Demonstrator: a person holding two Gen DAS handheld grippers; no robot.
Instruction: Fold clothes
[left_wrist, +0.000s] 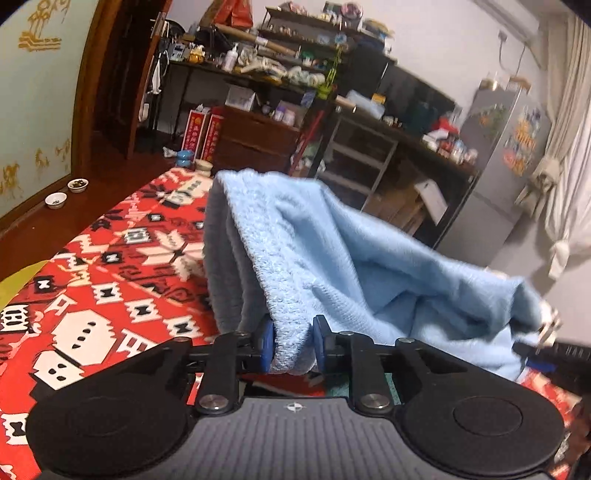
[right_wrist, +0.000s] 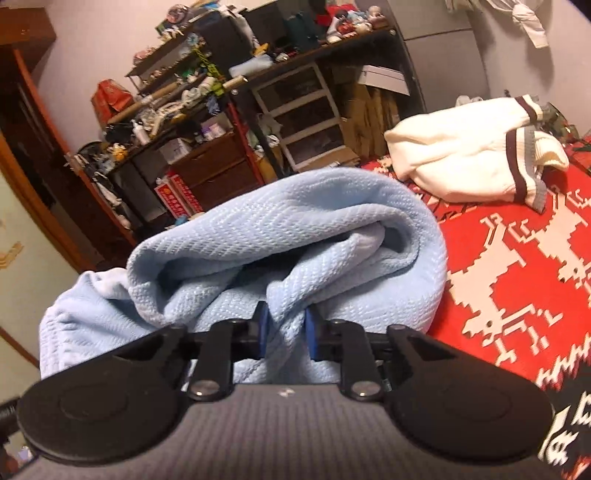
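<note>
Left gripper (left_wrist: 293, 345) and right gripper (right_wrist: 286, 336) both clenched on light blue garment (right_wrist: 258, 236), bunched, unfolded; white garment (right_wrist: 469, 158) untouched on red blanket (right_wrist: 517, 258).

Sweater (right_wrist: 280, 240) bunched between both grippers above bed (right_wrist: 517, 277); second garment (right_wrist: 469, 155) on bed far right; shelves (right_wrist: 207, 92) behind; bowls (left_wrist: 66, 192) on floor left.

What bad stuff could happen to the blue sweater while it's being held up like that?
1. Each hand-held gripper, left and right, pinches only a small bunch of the light blue knit sweater, so it might slip out.
2. It hangs bunched, so the fold could come out crooked.
3. Swinging it right might knock the white garment lying on the red patterned blanket.
</note>
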